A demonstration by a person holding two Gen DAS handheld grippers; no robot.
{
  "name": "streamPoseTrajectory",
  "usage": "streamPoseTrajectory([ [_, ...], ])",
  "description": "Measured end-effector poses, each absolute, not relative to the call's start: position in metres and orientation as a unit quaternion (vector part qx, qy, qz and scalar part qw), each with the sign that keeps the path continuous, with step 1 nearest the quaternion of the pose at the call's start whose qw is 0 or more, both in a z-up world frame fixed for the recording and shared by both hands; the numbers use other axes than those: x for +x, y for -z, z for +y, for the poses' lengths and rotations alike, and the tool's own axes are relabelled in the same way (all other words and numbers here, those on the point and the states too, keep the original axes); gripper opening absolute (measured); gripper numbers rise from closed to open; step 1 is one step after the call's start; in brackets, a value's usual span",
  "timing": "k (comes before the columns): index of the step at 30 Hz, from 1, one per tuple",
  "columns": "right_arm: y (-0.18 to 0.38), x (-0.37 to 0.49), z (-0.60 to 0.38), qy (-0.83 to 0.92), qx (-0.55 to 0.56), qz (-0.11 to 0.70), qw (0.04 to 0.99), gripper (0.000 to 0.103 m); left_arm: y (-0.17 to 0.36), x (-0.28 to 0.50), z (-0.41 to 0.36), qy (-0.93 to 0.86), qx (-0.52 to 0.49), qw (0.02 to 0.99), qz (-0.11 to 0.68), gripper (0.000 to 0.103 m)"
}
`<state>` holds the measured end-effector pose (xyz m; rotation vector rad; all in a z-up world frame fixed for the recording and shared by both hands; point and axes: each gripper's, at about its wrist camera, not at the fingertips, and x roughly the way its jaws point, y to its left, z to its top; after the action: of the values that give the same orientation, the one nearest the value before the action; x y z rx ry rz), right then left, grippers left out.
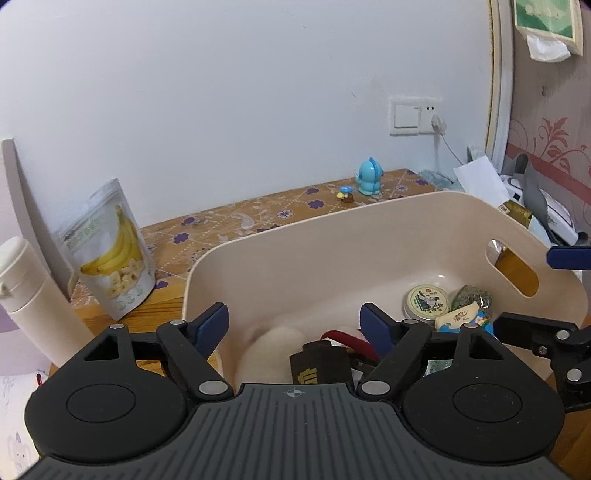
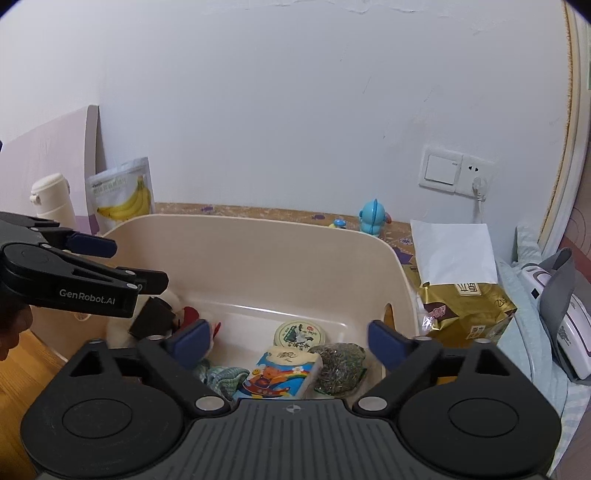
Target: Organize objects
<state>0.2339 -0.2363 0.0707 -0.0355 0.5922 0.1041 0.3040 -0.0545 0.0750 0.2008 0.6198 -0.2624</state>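
"GenRobot.AI" left tool (image 2: 122, 264), banana pouch (image 2: 122, 194)

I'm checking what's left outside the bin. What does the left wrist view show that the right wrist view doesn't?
Only the left wrist view: the tissue box high on the right wall.
Only the right wrist view: the gold bag in full, the teal cloth inside.
Both: beige bin, round tin, banana pouch, blue toy, white bottle.

A beige plastic bin (image 2: 258, 243) stands upright on the table. Inside lie a round tin (image 2: 300, 333), a colourful tissue pack (image 2: 280, 373), a bag of seeds (image 2: 341, 363) (just beside the pack), a white plush toy (image 1: 273, 350) and a dark brown box (image 1: 319, 363).
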Motion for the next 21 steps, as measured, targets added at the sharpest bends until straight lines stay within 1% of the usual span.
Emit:
streamPoseTrajectory([
  [2, -0.073, 0.230, -0.237, -0.049, -0.014, 0.288, 0.956, 0.103, -0.078, 0.299, -0.052, 0.126, 0.095, 0.940, 0.302, 0.080],
  [21, -0.083, 0.185, -0.239, -0.041, -0.001, 0.282, 0.958, 0.103, -0.094, 0.231, -0.036, 0.111, 0.075, 0.947, 0.291, 0.081],
])
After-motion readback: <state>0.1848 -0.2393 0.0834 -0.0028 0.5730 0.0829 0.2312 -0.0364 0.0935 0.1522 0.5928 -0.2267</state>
